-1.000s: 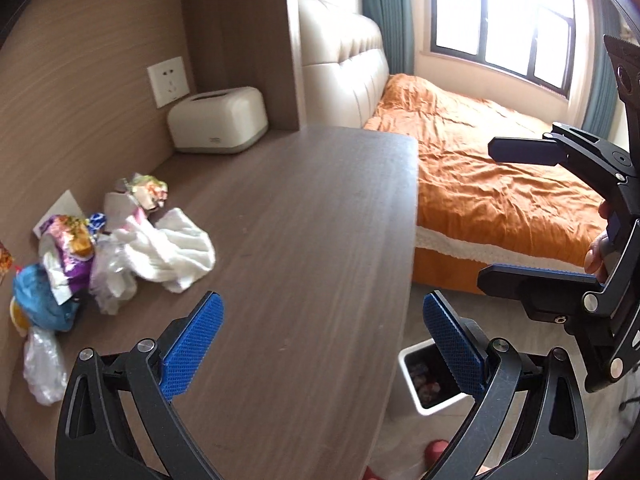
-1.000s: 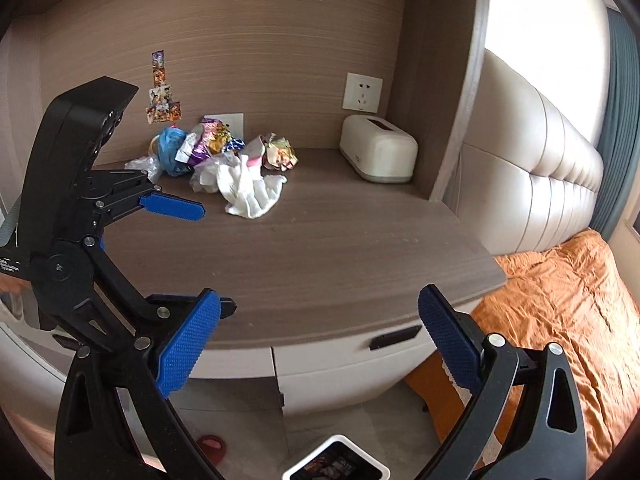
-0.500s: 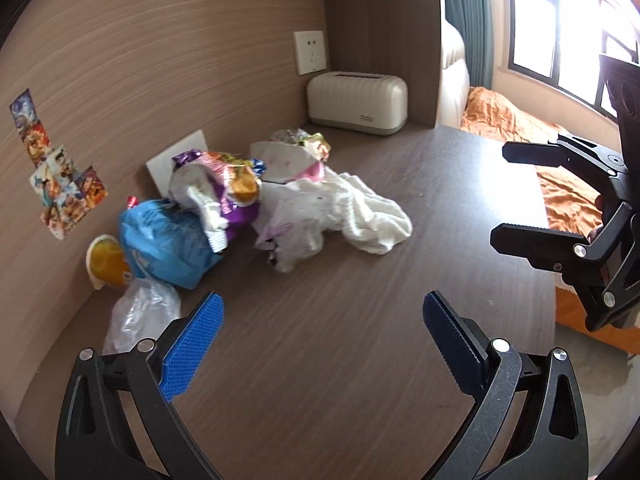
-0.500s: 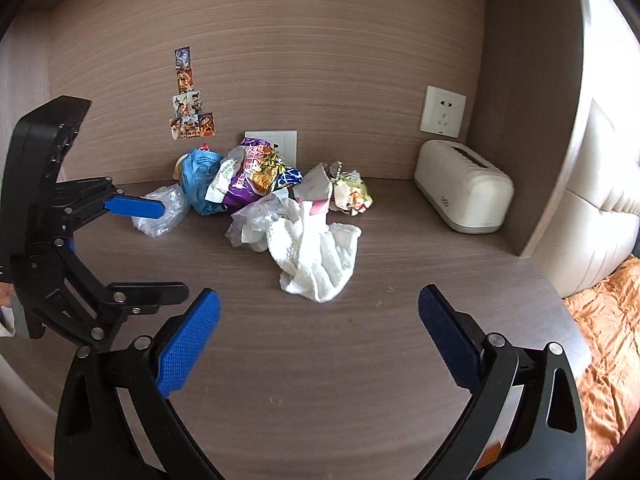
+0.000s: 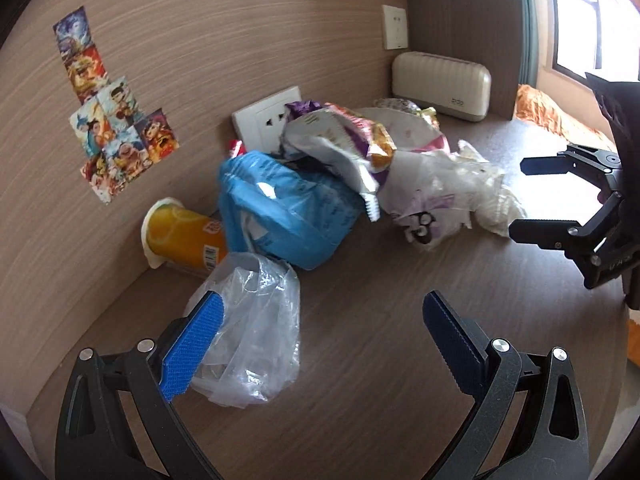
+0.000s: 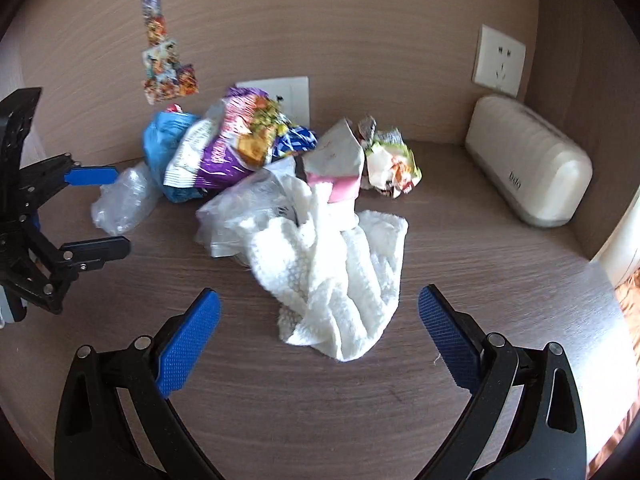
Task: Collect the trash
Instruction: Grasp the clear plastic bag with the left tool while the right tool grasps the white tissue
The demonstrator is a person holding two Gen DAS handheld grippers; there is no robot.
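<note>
My left gripper point(image 5: 320, 344) is spread wide and empty, the clear plastic bag point(image 5: 256, 336) just beside its left finger. My right gripper point(image 6: 320, 334) gapes equally wide around the near end of the white cloth point(image 6: 340, 276), gripping nothing.

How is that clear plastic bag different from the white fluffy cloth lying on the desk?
The clear plastic bag is see-through and shiny; the white cloth is opaque and nubbly. The bag lies at the left end of the trash pile, beside the left gripper; the cloth spreads out at the front, between the right gripper's open fingers. The bag sits next to an orange cup; the cloth partly covers another clear wrapper. Both are crumpled and rest on the desk, ungripped.
</note>
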